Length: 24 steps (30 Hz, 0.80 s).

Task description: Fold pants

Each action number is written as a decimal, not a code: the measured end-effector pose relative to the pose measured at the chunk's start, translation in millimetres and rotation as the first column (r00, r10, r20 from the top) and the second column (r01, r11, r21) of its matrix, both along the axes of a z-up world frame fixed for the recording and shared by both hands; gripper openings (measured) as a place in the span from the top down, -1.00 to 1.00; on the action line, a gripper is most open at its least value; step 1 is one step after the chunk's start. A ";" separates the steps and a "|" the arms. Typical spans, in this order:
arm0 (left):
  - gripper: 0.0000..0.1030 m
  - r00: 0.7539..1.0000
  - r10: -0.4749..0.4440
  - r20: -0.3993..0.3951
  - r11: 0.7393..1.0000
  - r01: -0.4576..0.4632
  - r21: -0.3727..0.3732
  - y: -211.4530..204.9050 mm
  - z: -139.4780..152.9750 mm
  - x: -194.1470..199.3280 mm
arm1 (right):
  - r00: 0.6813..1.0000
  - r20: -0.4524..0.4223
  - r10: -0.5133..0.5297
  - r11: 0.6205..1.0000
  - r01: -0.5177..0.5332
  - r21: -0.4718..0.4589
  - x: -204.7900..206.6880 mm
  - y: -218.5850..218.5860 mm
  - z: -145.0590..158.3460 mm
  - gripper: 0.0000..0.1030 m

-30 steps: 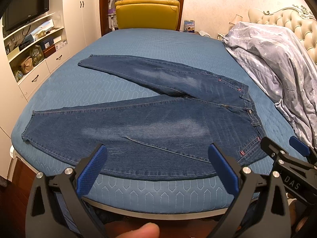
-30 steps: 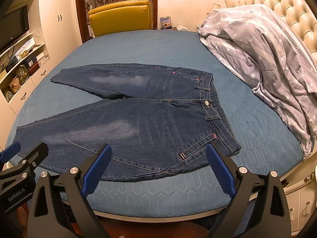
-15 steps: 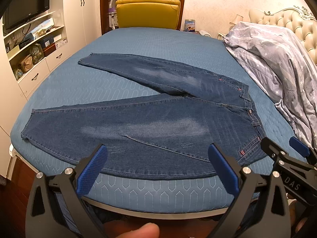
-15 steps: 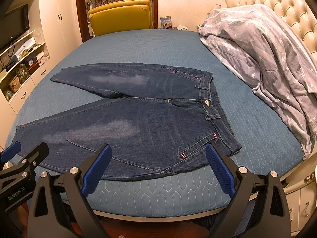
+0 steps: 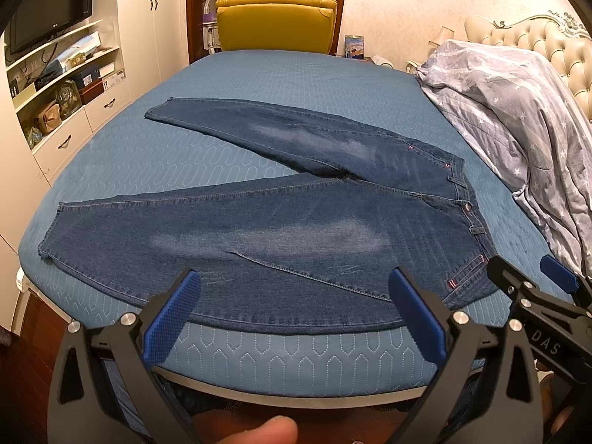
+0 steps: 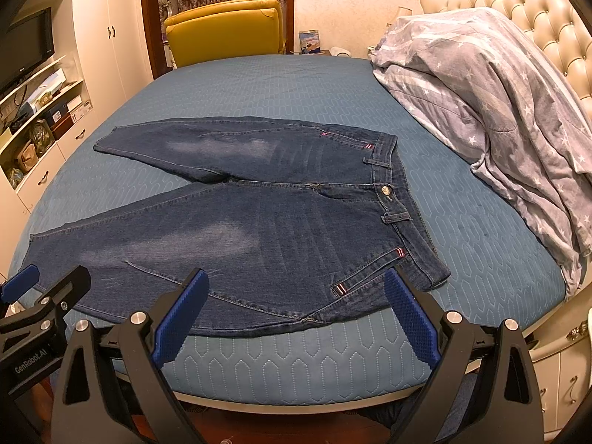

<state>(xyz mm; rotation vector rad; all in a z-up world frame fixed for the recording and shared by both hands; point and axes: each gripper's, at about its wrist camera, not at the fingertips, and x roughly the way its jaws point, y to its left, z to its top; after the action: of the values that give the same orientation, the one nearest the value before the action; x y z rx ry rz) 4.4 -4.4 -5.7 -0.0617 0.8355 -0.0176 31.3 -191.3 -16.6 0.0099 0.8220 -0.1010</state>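
While the jeans [image 5: 266,222] lie spread flat on the bed [image 5: 296,355], your left gripper [image 5: 296,314] and right gripper [image 6: 296,310] gape wide, grasping nothing.

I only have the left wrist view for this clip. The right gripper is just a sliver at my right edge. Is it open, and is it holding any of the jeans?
Observer: In the right wrist view the right gripper is wide open with nothing between its pads. It hangs at the near edge of the bed, and the jeans are spread flat in front of it.
Operator: That gripper hides the near waistband corner from me. Is it tucked under?
Observer: No. The waistband corner lies flat on the blue bedspread, short of the bed's edge.
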 end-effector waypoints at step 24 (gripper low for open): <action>-0.97 1.000 0.001 -0.010 1.000 -0.001 -0.004 -2.8 -3.0 -1.7 | 1.000 -0.003 -0.001 1.000 0.001 0.001 0.0 -0.7 -2.5 -0.79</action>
<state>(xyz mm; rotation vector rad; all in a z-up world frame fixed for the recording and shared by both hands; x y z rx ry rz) 2.7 -7.2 -8.7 -0.0658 0.8453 -0.0175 31.3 -192.0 -19.1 0.0112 0.8253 -0.1016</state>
